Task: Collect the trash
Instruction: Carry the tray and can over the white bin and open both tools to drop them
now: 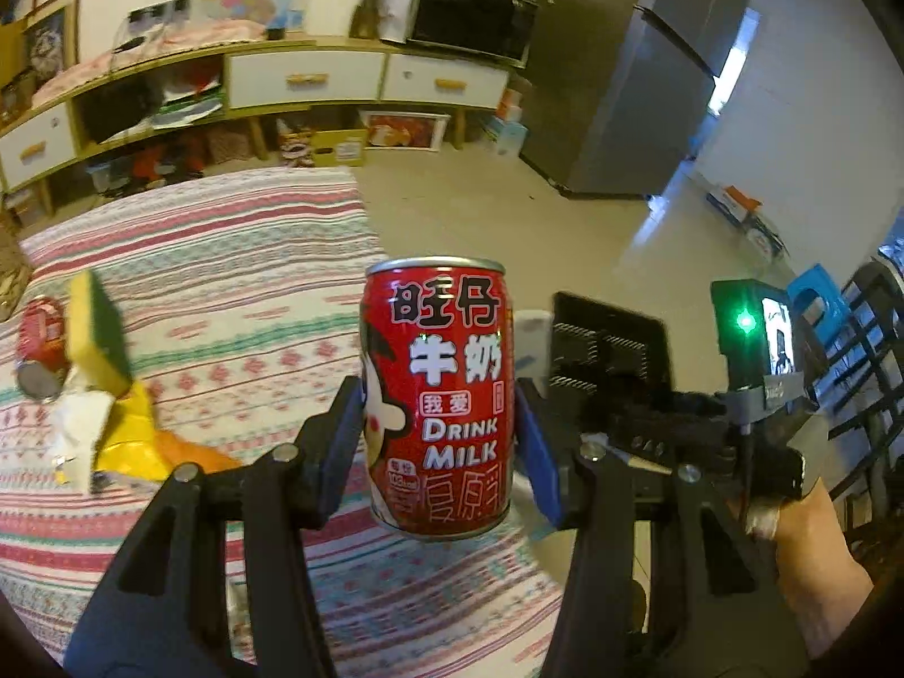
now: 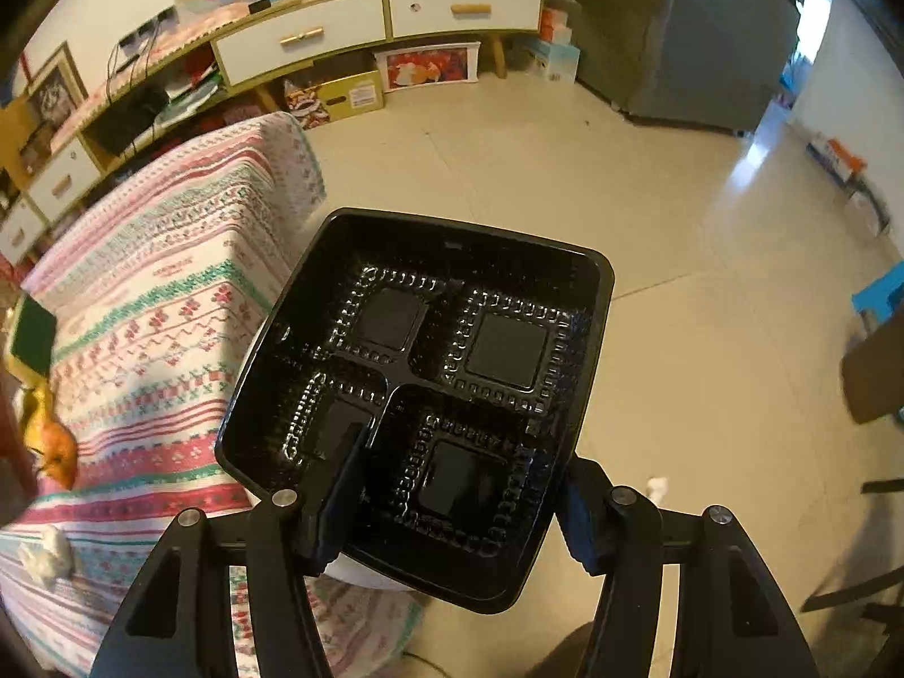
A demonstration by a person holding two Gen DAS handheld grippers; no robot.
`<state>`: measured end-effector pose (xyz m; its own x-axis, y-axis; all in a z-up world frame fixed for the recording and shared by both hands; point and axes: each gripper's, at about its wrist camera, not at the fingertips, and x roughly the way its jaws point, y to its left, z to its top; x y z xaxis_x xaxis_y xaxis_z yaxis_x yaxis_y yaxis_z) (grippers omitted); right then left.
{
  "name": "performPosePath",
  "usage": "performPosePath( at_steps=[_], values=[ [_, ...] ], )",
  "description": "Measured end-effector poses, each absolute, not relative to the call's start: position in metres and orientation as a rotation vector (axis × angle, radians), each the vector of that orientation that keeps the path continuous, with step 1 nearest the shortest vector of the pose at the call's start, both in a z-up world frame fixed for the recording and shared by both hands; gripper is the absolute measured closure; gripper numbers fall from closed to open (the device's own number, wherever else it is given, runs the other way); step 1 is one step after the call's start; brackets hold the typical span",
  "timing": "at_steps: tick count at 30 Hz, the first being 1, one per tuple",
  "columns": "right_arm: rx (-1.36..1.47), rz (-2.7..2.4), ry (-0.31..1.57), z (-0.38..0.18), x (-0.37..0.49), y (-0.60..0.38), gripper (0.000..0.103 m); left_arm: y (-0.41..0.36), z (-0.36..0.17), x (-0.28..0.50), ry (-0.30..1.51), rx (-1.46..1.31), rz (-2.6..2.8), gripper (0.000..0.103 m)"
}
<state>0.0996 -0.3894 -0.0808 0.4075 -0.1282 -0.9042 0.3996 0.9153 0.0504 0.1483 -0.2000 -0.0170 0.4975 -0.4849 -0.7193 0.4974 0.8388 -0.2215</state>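
While second can (image 1: 38, 347), sponge (image 1: 99, 333) and wrappers (image 1: 133, 440) lay far left on patterned surface (image 1: 237, 282), left hand-held gripper (image 1: 438, 424) clamped milk can (image 1: 438, 395) upright; right hand-held gripper (image 2: 452, 514) pinched black tray (image 2: 418, 395) by near rim. Step judged: carrying trash. Next: drop can into tray.

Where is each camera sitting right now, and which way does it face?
Left wrist: on the left hand-held gripper, facing across the striped table; it clamps a red can; the person's right hand shows.
Right wrist: on the right hand-held gripper, looking down at its black tray.
Shared: table, tray, cabinet.
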Motion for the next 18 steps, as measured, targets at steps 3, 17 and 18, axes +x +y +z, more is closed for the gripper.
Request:
performPosePath(
  at_steps=[3,17,18],
  values=[
    [0.258,-0.333,1.090,-0.073,0.093,-0.389,0.025,-0.215,-0.018,0.149,0.866,0.034,-0.607,0.049],
    [0.193,-0.411,1.023,-0.030,0.033,-0.419,0.025,-0.265,-0.050,0.154,0.942,0.004,-0.635,0.048],
    [0.188,-0.414,1.022,-0.030,0.031,-0.419,0.025,-0.267,-0.052,0.153,0.942,0.001,-0.642,0.048]
  ],
)
